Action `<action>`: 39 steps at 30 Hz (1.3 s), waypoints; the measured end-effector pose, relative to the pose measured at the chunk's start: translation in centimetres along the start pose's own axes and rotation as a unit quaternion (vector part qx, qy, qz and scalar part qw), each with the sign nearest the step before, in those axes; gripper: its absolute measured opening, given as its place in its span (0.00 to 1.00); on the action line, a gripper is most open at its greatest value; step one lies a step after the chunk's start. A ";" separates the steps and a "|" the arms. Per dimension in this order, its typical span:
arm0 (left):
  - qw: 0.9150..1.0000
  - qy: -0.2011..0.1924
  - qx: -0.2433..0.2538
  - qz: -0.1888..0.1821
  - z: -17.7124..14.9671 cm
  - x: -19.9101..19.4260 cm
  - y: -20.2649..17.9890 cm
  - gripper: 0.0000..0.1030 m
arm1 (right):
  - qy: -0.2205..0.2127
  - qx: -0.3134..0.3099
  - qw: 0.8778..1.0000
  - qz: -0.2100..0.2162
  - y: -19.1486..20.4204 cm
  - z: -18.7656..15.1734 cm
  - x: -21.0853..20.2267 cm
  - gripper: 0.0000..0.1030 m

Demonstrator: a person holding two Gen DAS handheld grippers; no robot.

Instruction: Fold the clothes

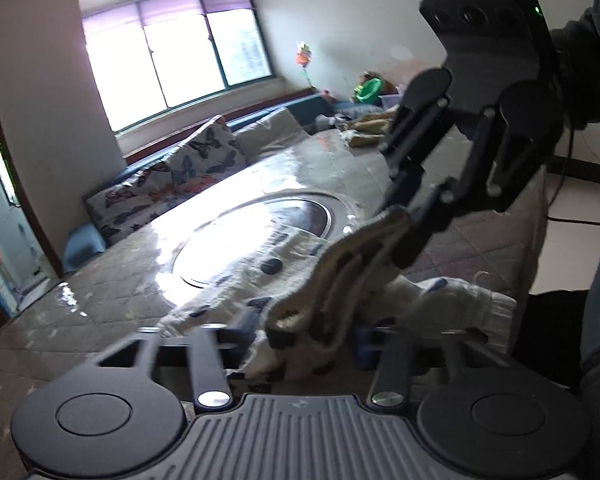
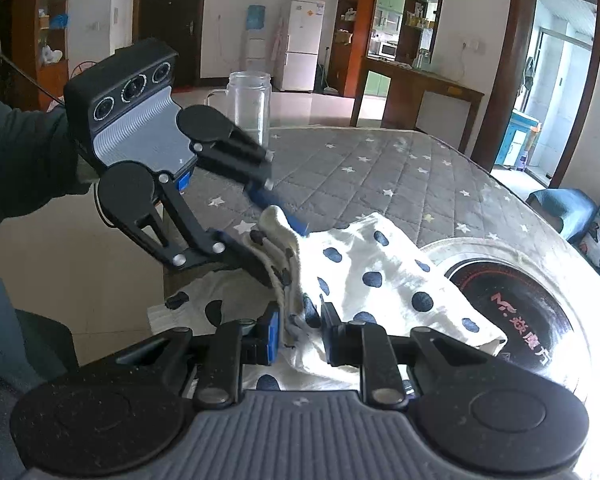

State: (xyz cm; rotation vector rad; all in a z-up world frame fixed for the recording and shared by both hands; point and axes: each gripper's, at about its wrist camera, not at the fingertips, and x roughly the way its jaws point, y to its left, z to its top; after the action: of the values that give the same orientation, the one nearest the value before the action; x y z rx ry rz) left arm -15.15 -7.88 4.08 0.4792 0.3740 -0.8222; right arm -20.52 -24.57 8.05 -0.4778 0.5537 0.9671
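At the near edge of the quilted table (image 2: 380, 168), spotted white garment (image 2: 380, 264) bunched beside the round inset hob (image 2: 512, 300), right gripper (image 2: 300, 330) clamped on its near fold, left gripper (image 2: 278, 240) pinching its raised banded edge, glass jar (image 2: 249, 104) at the far edge.

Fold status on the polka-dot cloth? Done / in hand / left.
Done: little. The polka-dot cloth lies bunched on the quilted table cover, part over the round cooktop, no neat fold showing.
In hand: both claws pinch the same gathered edge, right claw low, left claw just above it.
Left: spread it flat, make the folds, square it up.
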 end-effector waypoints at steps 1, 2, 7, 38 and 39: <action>1.000 -0.004 -0.002 -0.001 0.1 -0.3 -0.1 0.26 | -0.001 -0.002 1.000 -0.001 0.1 0.1 -0.1 0.19; 1.000 -0.008 -0.004 -0.003 0.1 -0.5 -0.2 0.23 | -0.002 -0.004 1.000 -0.001 0.1 0.1 -0.3 0.19; 1.000 -0.028 0.001 -0.010 1.0 -2.8 -1.4 0.22 | -0.010 -0.020 1.000 0.007 1.1 0.4 -2.2 0.18; 0.986 -0.016 -0.150 -0.071 0.3 -2.7 -0.4 0.48 | 0.012 0.027 0.998 0.048 2.0 0.0 1.7 0.25; 0.987 -0.009 -0.142 -0.072 0.1 -2.4 -0.8 0.48 | 0.017 0.024 0.998 0.050 2.2 -0.3 2.1 0.25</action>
State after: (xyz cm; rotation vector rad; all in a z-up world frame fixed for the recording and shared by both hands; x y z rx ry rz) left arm -17.25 -6.93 5.16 0.1806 0.5052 -0.8961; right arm -21.58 -22.37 6.23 -0.4278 0.6347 1.0415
